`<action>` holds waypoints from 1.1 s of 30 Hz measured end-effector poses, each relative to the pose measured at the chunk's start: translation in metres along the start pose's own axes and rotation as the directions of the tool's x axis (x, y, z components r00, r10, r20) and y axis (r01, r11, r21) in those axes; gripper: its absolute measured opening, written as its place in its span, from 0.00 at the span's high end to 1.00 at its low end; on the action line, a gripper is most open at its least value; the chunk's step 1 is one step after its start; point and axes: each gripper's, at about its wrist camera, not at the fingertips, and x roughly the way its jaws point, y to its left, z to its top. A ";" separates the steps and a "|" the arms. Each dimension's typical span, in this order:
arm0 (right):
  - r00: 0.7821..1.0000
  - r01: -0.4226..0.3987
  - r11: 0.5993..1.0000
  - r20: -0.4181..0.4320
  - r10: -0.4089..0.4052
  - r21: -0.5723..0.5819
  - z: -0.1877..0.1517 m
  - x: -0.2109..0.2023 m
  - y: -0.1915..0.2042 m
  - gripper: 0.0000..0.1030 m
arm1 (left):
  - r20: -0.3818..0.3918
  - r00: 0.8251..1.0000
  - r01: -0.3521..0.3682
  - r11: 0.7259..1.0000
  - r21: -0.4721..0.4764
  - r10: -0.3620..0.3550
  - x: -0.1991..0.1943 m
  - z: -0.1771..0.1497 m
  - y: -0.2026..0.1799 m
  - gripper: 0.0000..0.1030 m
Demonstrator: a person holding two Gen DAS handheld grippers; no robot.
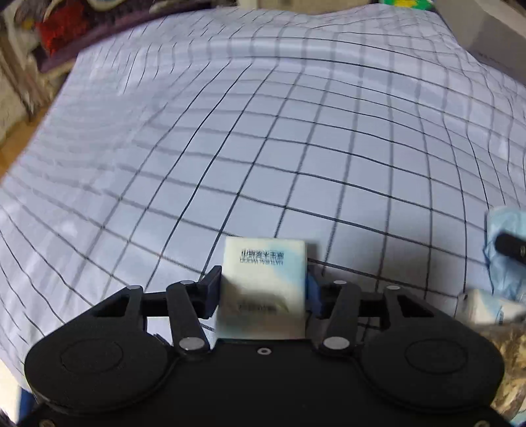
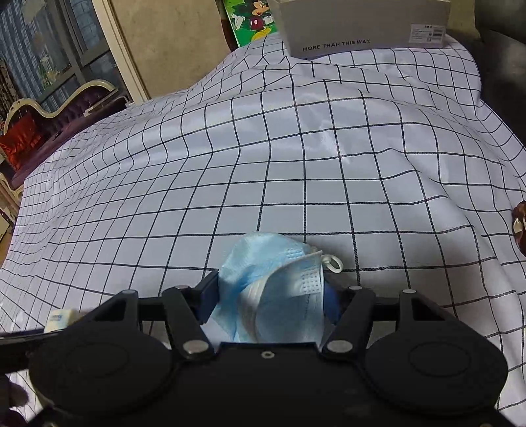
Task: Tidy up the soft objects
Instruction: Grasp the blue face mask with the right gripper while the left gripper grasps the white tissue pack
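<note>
Holding a small tissue pack (image 1: 263, 289) squarely between its fingers, the left gripper (image 1: 263, 292) is clamped on the pack's two sides, above the cloth. The pack looks light and squashy inside a slick film wrapper, so a grip across the flat sides near the middle seems safest; too hard a squeeze would likely only dent it. The right gripper (image 2: 269, 299) is closed around a crumpled blue surgical mask (image 2: 273, 279), limp and nearly weightless, with a white ear loop (image 2: 333, 262) dangling free that could snag. Bunching it at the folded middle, as here, should keep it from slipping out.

Below both lies a white tablecloth (image 2: 296, 164) with a black grid, rumpled into soft ridges. At its far edge stands a grey cardboard box (image 2: 361, 26), beside a Mickey Mouse picture (image 2: 253, 19); a sofa (image 2: 49, 115) is off left.
</note>
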 end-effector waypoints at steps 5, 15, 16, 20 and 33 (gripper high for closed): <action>1.000 -0.001 1.000 -0.008 0.001 -0.003 0.007 0.009 0.002 0.39 | 0.017 0.998 -0.063 0.994 -0.090 0.065 -0.006 -0.007 0.037 0.52; 1.000 0.003 0.999 0.016 -0.003 -0.048 0.004 0.006 0.009 0.40 | -0.055 0.992 -0.122 0.967 -0.224 0.113 -0.026 -0.063 0.110 0.52; 1.000 0.005 0.999 0.020 -0.004 -0.054 0.004 0.005 0.010 0.40 | -0.065 0.992 -0.122 0.965 -0.230 0.110 -0.027 -0.071 0.113 0.52; 0.999 0.014 0.997 0.040 -0.011 -0.079 0.003 0.002 0.014 0.40 | -0.068 0.994 -0.098 0.962 -0.254 0.084 -0.036 -0.094 0.112 0.52; 0.982 -0.101 0.981 0.143 0.125 -0.167 -0.014 -0.057 0.035 0.42 | -0.032 0.999 0.028 0.963 -0.266 -0.038 -0.070 -0.141 0.082 0.52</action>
